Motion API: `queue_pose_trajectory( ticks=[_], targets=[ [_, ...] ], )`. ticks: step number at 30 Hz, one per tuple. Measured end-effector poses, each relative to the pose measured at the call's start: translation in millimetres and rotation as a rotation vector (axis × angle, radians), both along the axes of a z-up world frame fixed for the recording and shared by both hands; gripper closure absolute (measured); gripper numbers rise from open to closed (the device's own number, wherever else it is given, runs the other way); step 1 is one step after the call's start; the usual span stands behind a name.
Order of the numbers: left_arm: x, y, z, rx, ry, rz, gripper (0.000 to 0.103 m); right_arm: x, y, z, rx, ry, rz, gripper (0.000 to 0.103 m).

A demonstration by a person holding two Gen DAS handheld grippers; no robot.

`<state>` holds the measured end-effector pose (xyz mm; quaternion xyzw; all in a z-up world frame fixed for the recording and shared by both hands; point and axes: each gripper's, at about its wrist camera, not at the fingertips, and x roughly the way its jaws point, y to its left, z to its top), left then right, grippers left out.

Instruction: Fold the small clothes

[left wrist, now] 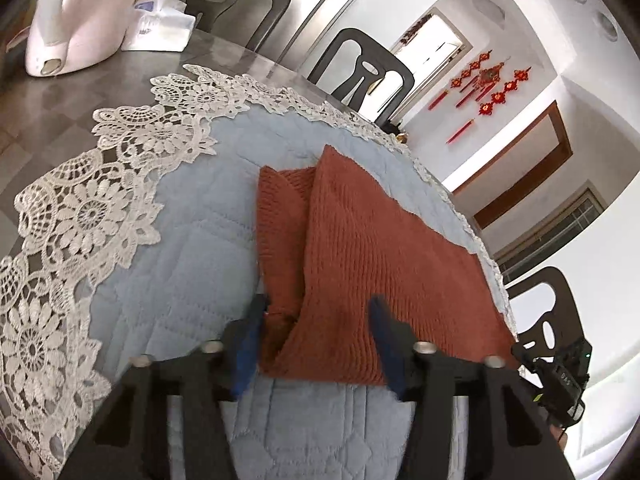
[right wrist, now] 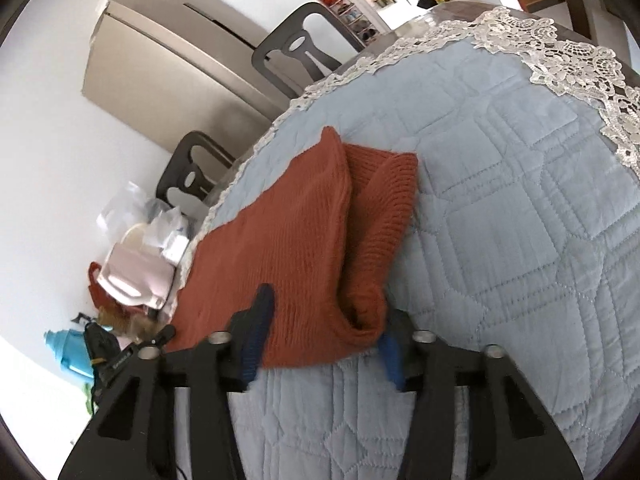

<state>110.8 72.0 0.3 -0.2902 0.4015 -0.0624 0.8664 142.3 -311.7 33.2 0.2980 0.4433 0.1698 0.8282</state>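
While each hand-held gripper straddles a near corner of the rust knit garment (left wrist: 360, 248), the left hand-held gripper (left wrist: 318, 308) and the right hand-held gripper (right wrist: 324, 312) have their jaws apart, pads not visibly pinching. Beyond them the garment lies on the blue quilted mat (left wrist: 192, 264) on the table (left wrist: 60, 104), one side already folded over; further folds seem to remain.

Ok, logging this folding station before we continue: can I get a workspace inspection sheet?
Surface: pale blue quilted mat with white lace border on a dark table.
Job's things: rust-red knitted garment, partly folded, lying on the mat.
Clutter: white plastic appliance, tissue pack.
Grippers: left gripper jaws apart astride the garment's near edge; right gripper astride its rolled corner, grip unclear.
Cables: nothing seen on the mat.
Surroundings: dark chairs, steel fridge, red wall ornaments.
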Motion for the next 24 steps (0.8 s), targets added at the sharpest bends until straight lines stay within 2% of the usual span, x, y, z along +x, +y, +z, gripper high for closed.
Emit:
queue_pose_trajectory(
  ticks=[1, 3, 6, 11, 15, 24],
  targets=[
    [2.6, -0.6, -0.4, 0.005, 0.007, -0.002, 0.065, 1.3, -1.7, -1.4, -0.001, 0.010, -0.005, 0.086],
    [7.7, -2.3, -1.2, 0.023, 0.012, -0.009, 0.078, 0.1, -3.9, -0.7, 0.007, 0.013, -0.009, 0.087],
    [5.6, -2.6, 3.2, 0.038, 0.003, -0.024, 0.082, -5.9, -4.0, 10.0, -0.001, -0.016, 0.002, 0.088],
    [-3.9, -1.6, 18.5, 0.056, -0.039, -0.061, 0.084, -16.2, -1.3, 26.1, -0.021, -0.032, 0.027, 0.088],
    [-18.9, -0.8, 26.6, 0.054, -0.050, -0.084, 0.084, -39.7, -2.8, 37.3, -0.037, -0.036, 0.055, 0.088],
    [-80.2, -7.7, 29.0, 0.051, -0.058, -0.144, 0.084, -98.6, -16.7, 36.6, -0.065, -0.001, 0.069, 0.088]
  ],
)
